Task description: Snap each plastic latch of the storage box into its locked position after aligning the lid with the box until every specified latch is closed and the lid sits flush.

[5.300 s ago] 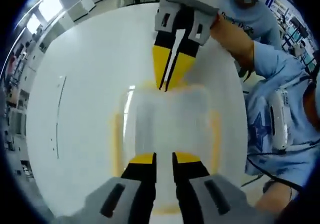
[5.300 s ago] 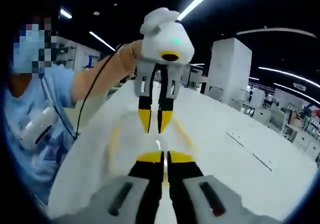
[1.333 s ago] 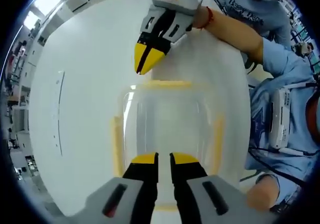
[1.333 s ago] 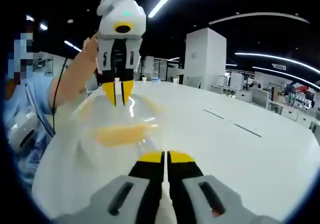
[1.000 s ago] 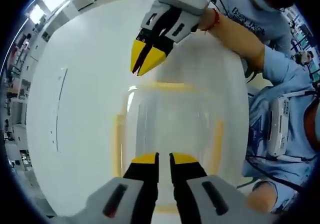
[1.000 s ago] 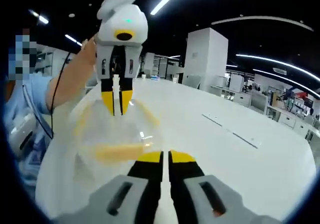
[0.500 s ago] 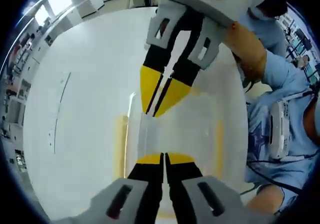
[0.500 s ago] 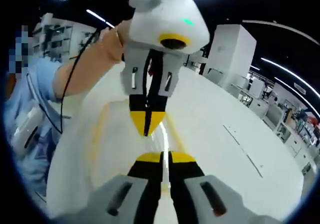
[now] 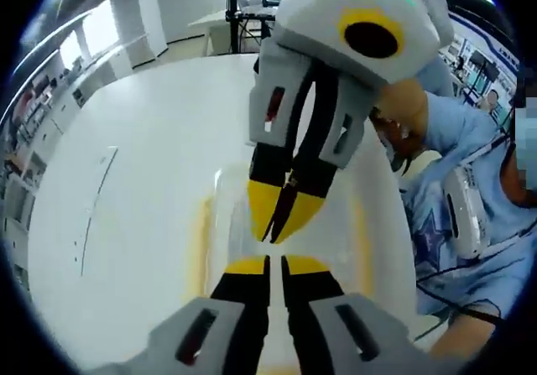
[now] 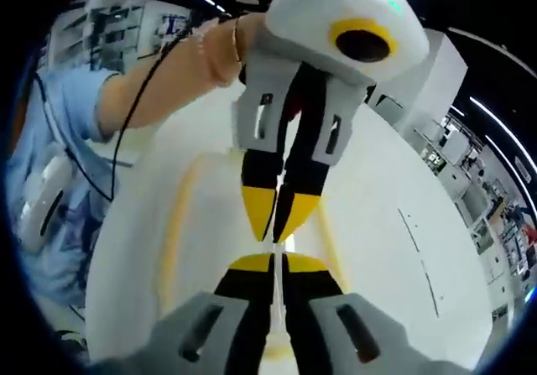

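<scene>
A clear plastic storage box (image 9: 243,224) with its clear lid on lies on the white table. Yellow latches run along its long sides, one (image 9: 200,241) on the left and one (image 9: 362,224) on the right. My left gripper (image 9: 275,265) is shut over the middle of the lid. My right gripper (image 9: 281,226) comes down from above, shut, and its yellow tips almost meet the left one's. In the right gripper view, my right gripper (image 10: 273,263) is shut over the lid, the left gripper (image 10: 270,226) points down at it, and yellow latches (image 10: 172,232) flank the box (image 10: 210,224).
The white table (image 9: 126,190) spreads wide to the left of the box. A person in a light blue shirt (image 9: 457,224) stands at the table's edge, with a bare forearm (image 10: 168,65) behind the left gripper. Shelving and white cabinets (image 10: 436,73) stand far off.
The right gripper has swung from the box's far end to the middle of the lid, tips now close to the left gripper's. Both cameras have drawn nearer each other.
</scene>
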Demonstrator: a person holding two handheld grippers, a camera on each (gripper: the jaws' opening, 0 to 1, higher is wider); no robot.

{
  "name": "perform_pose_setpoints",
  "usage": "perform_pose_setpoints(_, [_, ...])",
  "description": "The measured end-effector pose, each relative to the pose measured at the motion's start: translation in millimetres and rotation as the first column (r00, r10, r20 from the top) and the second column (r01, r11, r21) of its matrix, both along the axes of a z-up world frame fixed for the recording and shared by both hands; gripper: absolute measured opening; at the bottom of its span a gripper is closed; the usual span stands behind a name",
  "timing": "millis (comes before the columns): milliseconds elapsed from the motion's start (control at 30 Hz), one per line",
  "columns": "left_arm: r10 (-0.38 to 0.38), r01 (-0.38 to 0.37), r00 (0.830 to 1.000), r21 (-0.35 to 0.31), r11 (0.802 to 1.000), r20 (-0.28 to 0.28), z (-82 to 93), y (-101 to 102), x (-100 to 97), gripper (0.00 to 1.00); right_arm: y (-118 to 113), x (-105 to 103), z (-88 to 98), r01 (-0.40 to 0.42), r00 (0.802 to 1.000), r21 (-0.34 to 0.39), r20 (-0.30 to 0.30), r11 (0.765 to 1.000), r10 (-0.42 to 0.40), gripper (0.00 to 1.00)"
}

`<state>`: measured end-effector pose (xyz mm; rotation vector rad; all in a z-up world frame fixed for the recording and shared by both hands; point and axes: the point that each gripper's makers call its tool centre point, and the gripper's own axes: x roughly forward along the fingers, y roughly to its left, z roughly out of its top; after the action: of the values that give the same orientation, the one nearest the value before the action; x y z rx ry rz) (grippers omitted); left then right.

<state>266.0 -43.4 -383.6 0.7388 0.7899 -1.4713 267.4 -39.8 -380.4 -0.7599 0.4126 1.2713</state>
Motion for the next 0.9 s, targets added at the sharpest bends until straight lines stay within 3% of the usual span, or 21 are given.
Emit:
perform_pose_setpoints(200, [0.004, -0.003, 1.000, -0.026, 1.000, 0.020, 0.2, 12, 2.3, 0.06, 9, -1, -2.5, 0.007, 1.000, -0.055, -0.012, 0.998, -0.008, 0.00])
perform_pose_setpoints(300, [0.019, -0.018, 0.999, -0.038, 0.999, 0.030, 1.2, 18, 5.2, 0.06, 10, -2, -3.9, -0.009, 1.000, -0.144, 0.020, 0.990, 0.012, 0.00])
perform_pose_setpoints(533, [0.050, -0.046, 0.997, -0.076, 0.996, 0.050, 0.9, 28, 5.6, 0.06, 17, -4, -5.6, 0.002, 0.999, -0.253, 0.043, 0.968, 0.009, 0.00])
perform_pose_setpoints(733, [0.093, -0.084, 0.992, -0.103, 0.991, 0.086, 3.0, 41, 11.6, 0.07, 21, -11, -5.9, 0.006, 1.000, -0.288, 0.027, 0.958, 0.002, 0.00])
perform_pose_setpoints(900, [0.120, -0.106, 0.989, -0.148, 0.983, 0.089, 4.2, 51, 11.5, 0.07, 21, -11, -7.4, 0.025, 0.996, -0.355, 0.086, 0.934, 0.006, 0.00])
